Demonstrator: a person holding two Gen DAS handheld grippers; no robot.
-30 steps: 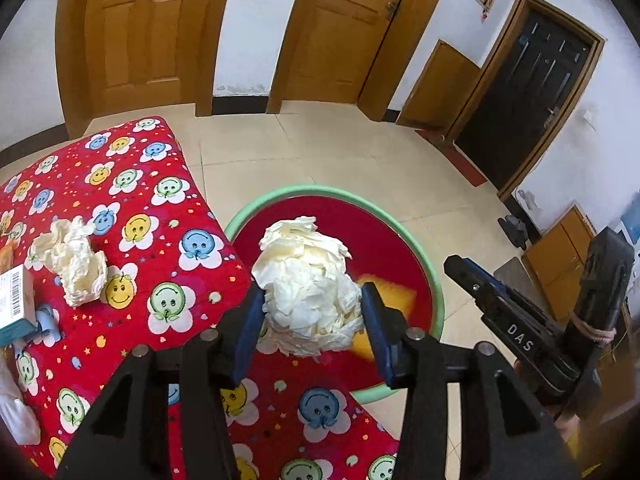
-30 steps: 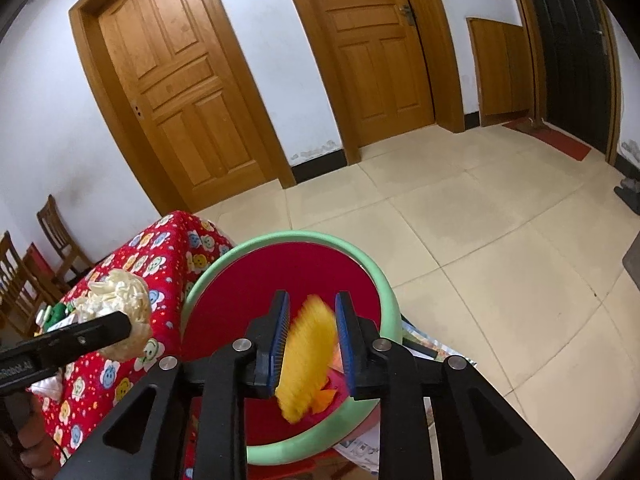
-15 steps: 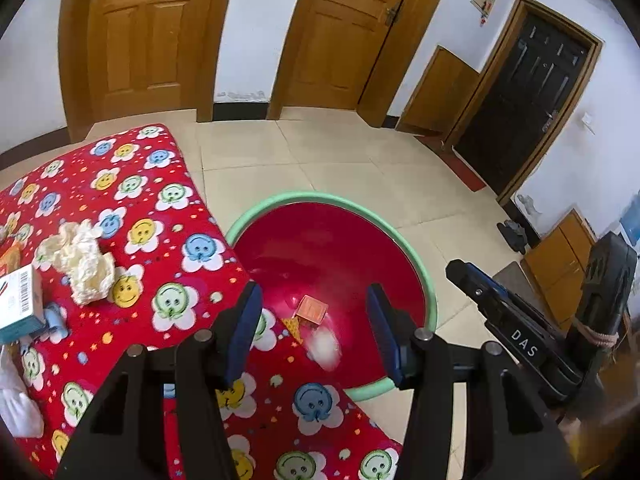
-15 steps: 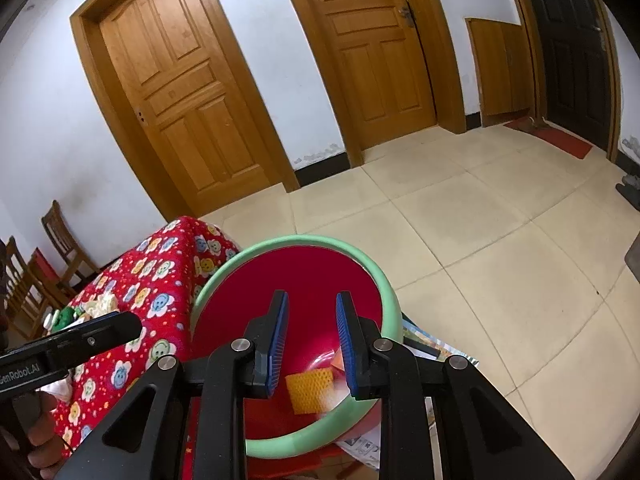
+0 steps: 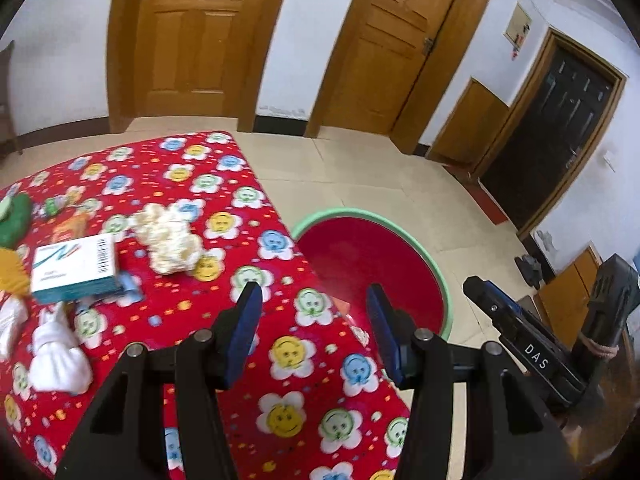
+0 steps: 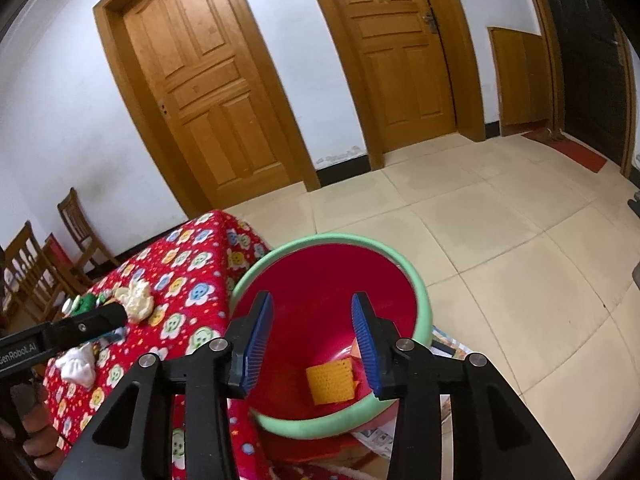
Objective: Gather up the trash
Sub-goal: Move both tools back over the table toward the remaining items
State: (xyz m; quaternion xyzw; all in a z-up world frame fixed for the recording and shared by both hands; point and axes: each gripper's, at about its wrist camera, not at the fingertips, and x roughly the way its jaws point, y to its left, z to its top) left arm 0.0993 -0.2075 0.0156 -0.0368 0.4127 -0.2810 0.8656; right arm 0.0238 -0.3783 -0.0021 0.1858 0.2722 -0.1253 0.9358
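Observation:
A red bin with a green rim [image 5: 434, 270] [image 6: 422, 300] stands on the floor beside the table. A yellow sponge-like piece [image 6: 331, 379] lies inside it. My left gripper [image 5: 314, 330] is open and empty above the table's near corner. My right gripper [image 6: 312, 334] is open and empty above the bin; it shows at the right in the left wrist view [image 5: 516, 332]. On the red smiley tablecloth [image 5: 224, 312] lie a crumpled cream paper ball [image 5: 170, 240] [image 6: 136, 299], a white crumpled tissue [image 5: 58, 356] [image 6: 78, 366] and a teal and white box [image 5: 74, 268].
A green item [image 5: 16, 220] and a yellow item [image 5: 10, 272] lie at the table's left edge. Wooden chairs [image 6: 48, 252] stand behind the table. Tiled floor [image 6: 500, 240] stretches to wooden doors [image 6: 208, 112]. Papers [image 6: 448, 342] lie under the bin.
The left gripper dropped its paper ball into the bin, then swung left over the table. The right gripper let the yellow piece fall into the bin and opened wider.

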